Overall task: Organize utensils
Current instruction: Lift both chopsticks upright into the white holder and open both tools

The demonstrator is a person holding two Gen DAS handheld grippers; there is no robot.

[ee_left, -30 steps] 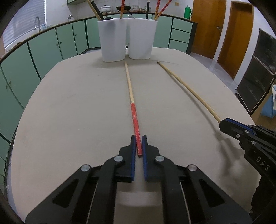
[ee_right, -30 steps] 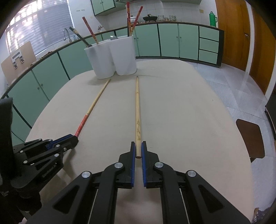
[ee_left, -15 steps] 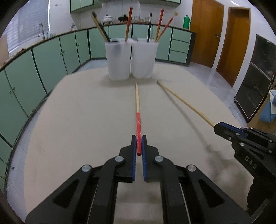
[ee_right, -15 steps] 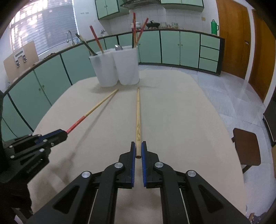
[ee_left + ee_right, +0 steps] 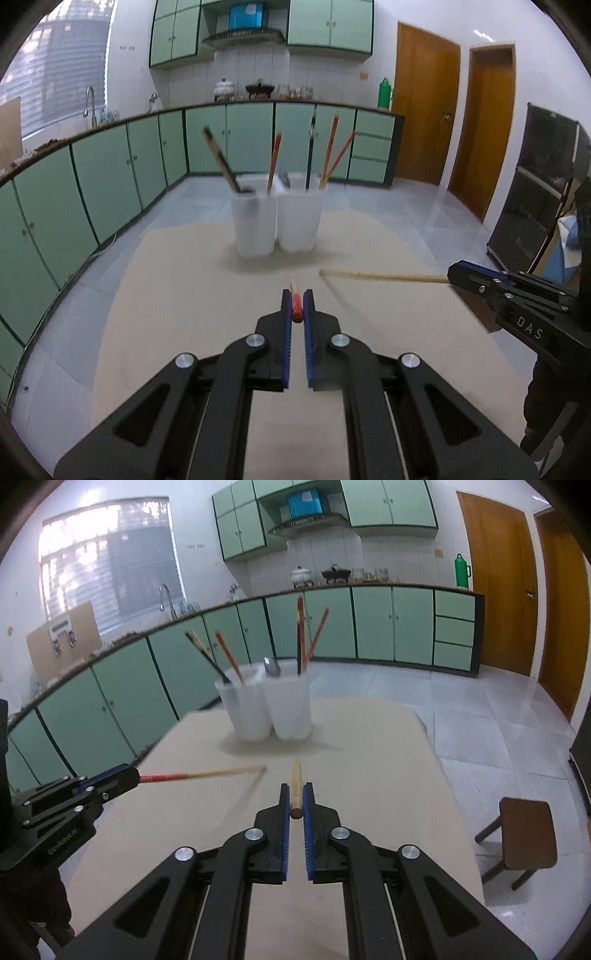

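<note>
My left gripper (image 5: 296, 295) is shut on the red end of a red-and-wood chopstick (image 5: 296, 311), which points away toward the holders; from the right wrist view that chopstick (image 5: 201, 774) sticks out of the left gripper (image 5: 135, 774), lifted off the table. My right gripper (image 5: 295, 788) is shut on a plain wooden chopstick (image 5: 295, 790); in the left wrist view this stick (image 5: 384, 275) runs leftward from the right gripper (image 5: 452, 275). Two white utensil holders (image 5: 275, 218) (image 5: 269, 701) stand side by side at the far end of the beige table (image 5: 207, 295), holding several chopsticks and a spoon.
Green kitchen cabinets (image 5: 110, 177) curve around the left and back. A wooden stool (image 5: 524, 834) stands on the tiled floor right of the table. A dark glass cabinet (image 5: 535, 206) is at the far right, beside brown doors (image 5: 424, 110).
Both grippers have risen and levelled, lifting their chopsticks off the table. The holders now appear lower and farther in view, and each stick looks foreshortened.
</note>
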